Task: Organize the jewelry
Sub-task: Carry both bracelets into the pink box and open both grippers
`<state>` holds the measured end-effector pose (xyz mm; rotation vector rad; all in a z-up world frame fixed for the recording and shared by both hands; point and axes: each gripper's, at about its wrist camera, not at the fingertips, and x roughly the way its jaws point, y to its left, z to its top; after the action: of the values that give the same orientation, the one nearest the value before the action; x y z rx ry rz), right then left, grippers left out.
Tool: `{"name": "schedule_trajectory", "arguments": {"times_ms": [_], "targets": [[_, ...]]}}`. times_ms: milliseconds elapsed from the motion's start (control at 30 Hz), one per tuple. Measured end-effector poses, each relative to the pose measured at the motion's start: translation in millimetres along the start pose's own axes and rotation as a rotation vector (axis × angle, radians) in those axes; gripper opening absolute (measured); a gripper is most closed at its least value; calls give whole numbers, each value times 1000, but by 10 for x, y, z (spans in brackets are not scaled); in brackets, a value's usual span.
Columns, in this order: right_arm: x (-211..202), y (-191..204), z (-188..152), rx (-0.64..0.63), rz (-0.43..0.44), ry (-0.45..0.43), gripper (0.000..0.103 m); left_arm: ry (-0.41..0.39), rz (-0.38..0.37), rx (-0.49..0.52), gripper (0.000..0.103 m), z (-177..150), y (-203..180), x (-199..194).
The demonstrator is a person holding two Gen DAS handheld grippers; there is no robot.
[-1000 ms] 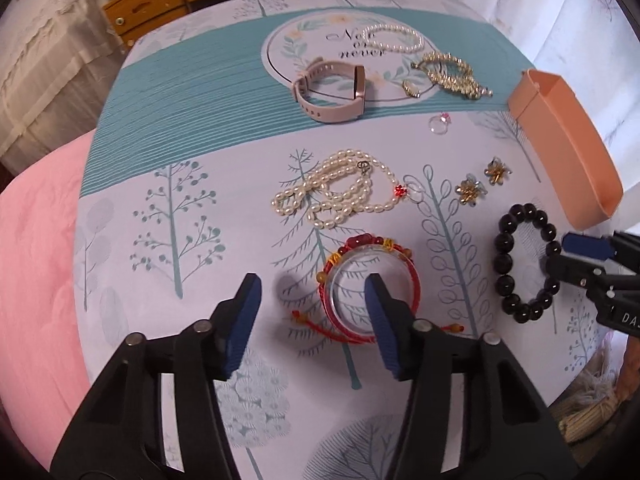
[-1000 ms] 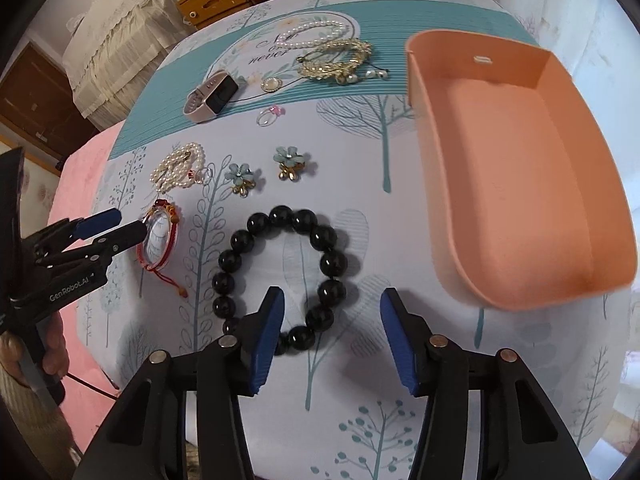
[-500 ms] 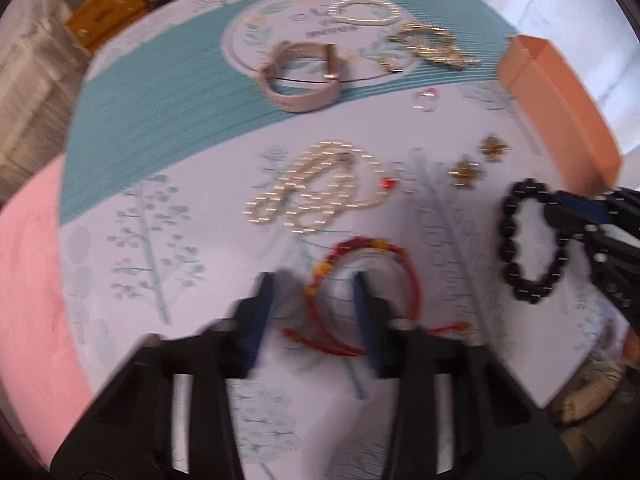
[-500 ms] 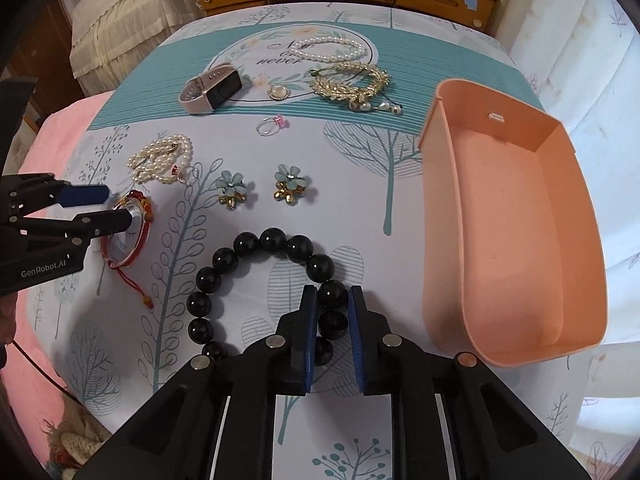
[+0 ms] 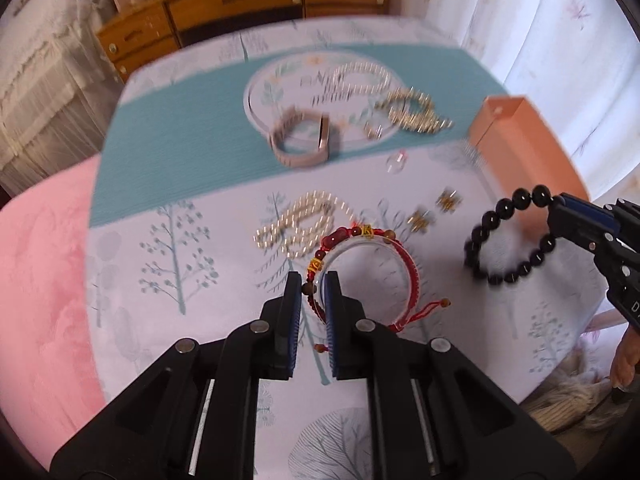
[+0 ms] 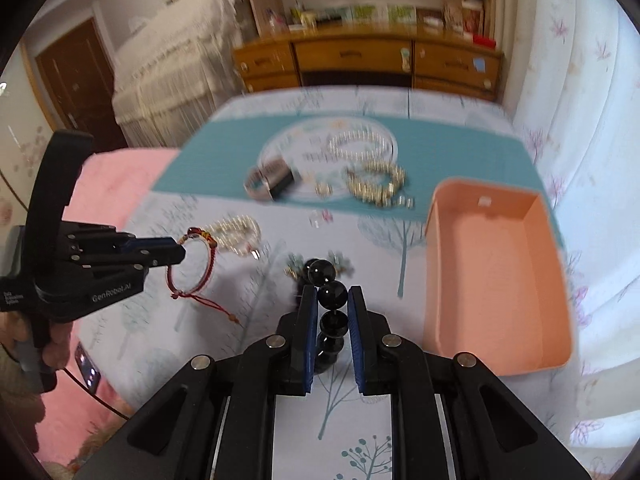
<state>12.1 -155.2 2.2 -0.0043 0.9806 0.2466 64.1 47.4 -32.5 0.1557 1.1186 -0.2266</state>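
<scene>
My left gripper (image 5: 311, 286) is shut on a red cord bracelet (image 5: 404, 264) and holds it above the table; the bracelet hangs from the gripper in the right wrist view (image 6: 200, 268). My right gripper (image 6: 332, 300) is shut on a black bead bracelet (image 6: 332, 294), lifted off the cloth; the bracelet dangles from it in the left wrist view (image 5: 504, 240). The empty peach box (image 6: 496, 280) stands just right of my right gripper.
On the tree-print cloth lie a pearl necklace (image 5: 304, 224), two flower earrings (image 5: 434, 210), a small ring (image 5: 395, 164), a pink watch (image 5: 304, 140), a pearl bracelet (image 5: 360, 78) and a gold bracelet (image 5: 416, 114). A wooden dresser (image 6: 360, 60) stands behind the table.
Both grippers have shut on their bracelets and lifted them off the cloth. The red bracelet and black bracelet now hang in the air.
</scene>
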Motion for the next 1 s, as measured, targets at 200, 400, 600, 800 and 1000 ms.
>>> {"name": "schedule_trajectory", "arguments": {"times_ms": [200, 400, 600, 800, 1000], "targets": [[-614, -192, 247, 31, -32, -141, 14, -119, 3, 26, 9, 212, -198, -555], [-1051, -577, 438, 93, -92, -226, 14, -195, -33, 60, 9, 529, -539, -885], [-1109, -1104, 383, 198, -138, -185, 14, -212, -96, 143, 9, 910, -1167, -766], [-750, -1552, 89, 288, -108, -57, 14, -154, -135, 182, 9, 1218, -1747, -216], [-380, -1652, -175, 320, -68, 17, 15, -97, -153, 214, 9, 1334, -2109, 271]]}}
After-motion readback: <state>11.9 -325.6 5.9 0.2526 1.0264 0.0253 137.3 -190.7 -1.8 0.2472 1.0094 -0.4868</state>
